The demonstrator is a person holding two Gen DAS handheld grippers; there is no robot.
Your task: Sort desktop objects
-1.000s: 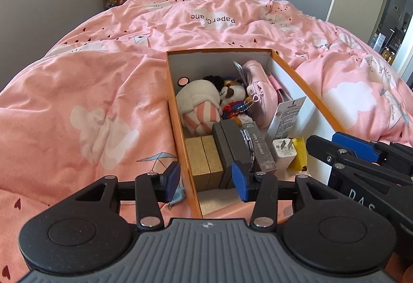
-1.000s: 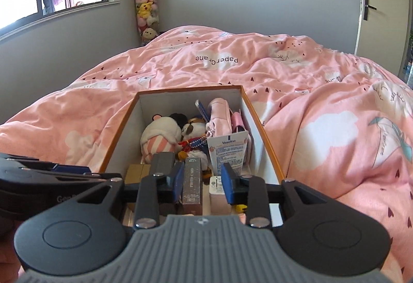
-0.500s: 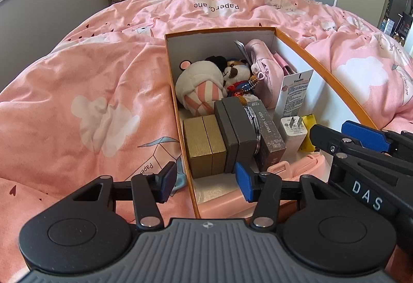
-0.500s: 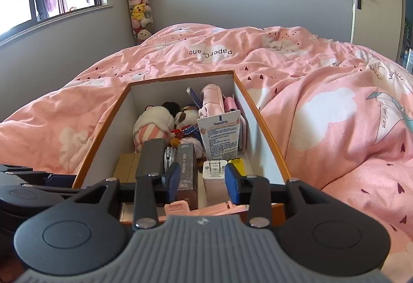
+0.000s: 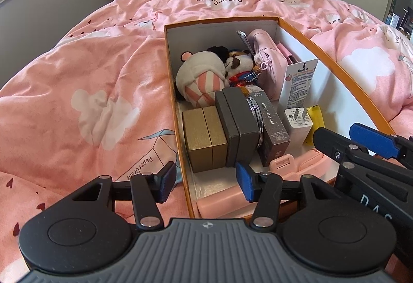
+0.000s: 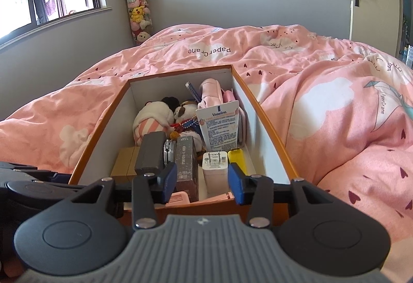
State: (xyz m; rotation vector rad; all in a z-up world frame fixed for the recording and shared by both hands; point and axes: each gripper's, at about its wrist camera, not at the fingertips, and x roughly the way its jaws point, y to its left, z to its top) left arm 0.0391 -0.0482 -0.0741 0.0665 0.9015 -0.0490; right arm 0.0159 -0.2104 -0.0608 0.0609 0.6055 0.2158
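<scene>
We hold the left gripper w/ jaws apart, astride the near left wall of the orange cardboard box; nothing gripped. Right gripper hangs over the box's near end, jaws opening, empty. Just ahead of both, inside the box: two gold textured boxes, matte grey case, glittery "PHOTO CARD" box, white charger, yellow item. Further off: striped plush, Vaseline tube, pink pouch. Pink plastic piece lies nearest us. Box sits on a soft pink duvet.
</scene>
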